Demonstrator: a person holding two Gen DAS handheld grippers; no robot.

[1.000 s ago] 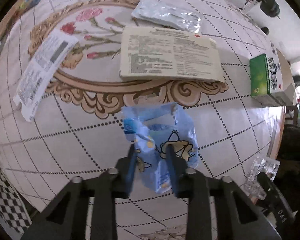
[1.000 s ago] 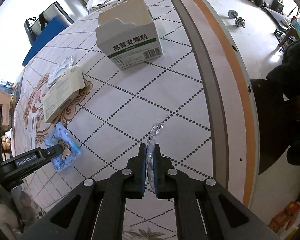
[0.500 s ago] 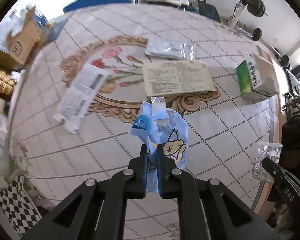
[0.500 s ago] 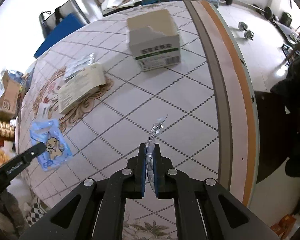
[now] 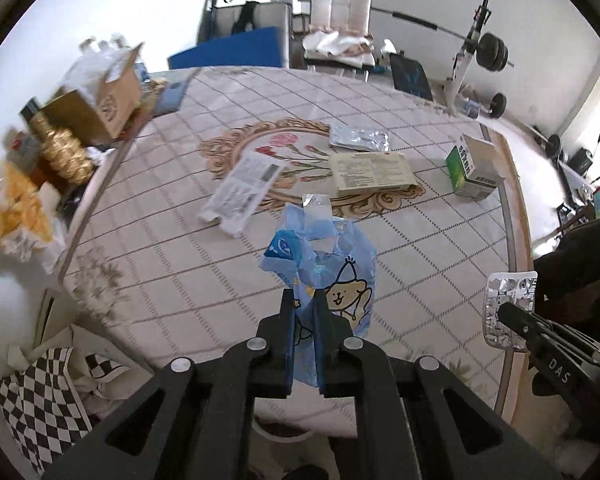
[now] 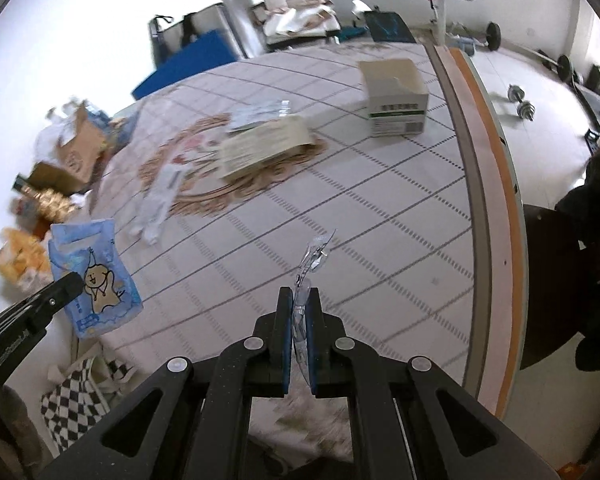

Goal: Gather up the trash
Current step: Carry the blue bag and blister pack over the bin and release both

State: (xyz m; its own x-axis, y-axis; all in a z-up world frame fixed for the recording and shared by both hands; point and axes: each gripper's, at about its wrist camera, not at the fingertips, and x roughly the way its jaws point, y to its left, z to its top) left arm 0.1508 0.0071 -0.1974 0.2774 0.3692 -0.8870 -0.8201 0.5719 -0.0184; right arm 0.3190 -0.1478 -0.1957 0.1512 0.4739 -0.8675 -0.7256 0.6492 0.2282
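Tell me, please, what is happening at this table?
A person is clearing trash with two tools. The left hand-held gripper is shut on a blue wrapper, lifted off the table. The right hand-held gripper pinches a clear blister pack. A leaflet, booklet and box remain there.

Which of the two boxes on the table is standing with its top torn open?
The green-and-white medicine box near the table's far right edge; its torn top gapes upward, while the beige box lies flat and closed.
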